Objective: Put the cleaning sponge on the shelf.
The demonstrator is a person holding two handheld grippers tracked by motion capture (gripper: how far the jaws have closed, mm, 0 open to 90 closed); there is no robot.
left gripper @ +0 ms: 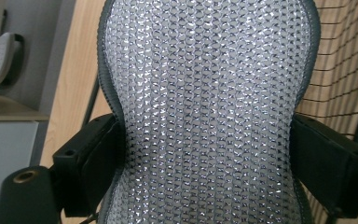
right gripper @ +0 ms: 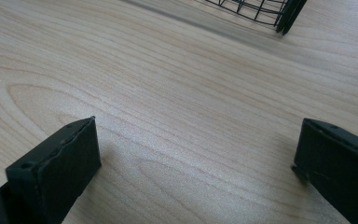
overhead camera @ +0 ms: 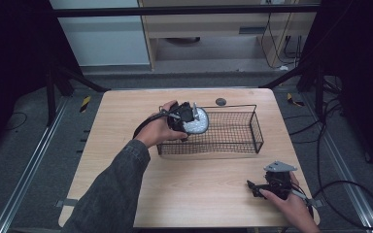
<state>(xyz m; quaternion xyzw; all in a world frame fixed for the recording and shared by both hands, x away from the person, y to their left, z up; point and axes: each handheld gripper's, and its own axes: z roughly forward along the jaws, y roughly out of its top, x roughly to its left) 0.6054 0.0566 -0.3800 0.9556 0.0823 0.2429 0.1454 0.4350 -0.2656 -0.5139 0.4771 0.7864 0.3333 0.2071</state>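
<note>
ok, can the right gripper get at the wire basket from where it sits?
Probably yes. The right gripper is open, holds nothing, and bare table lies between it and the wire basket. The left gripper holds a scrubber at the basket's far end.

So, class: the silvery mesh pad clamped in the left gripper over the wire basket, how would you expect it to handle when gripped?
The pad is probably soft: its sides pinch inward where the left gripper squeezes it. Likely light, since it stands above the wire basket held by one end. Its knobbly weave should resist slipping.
</note>
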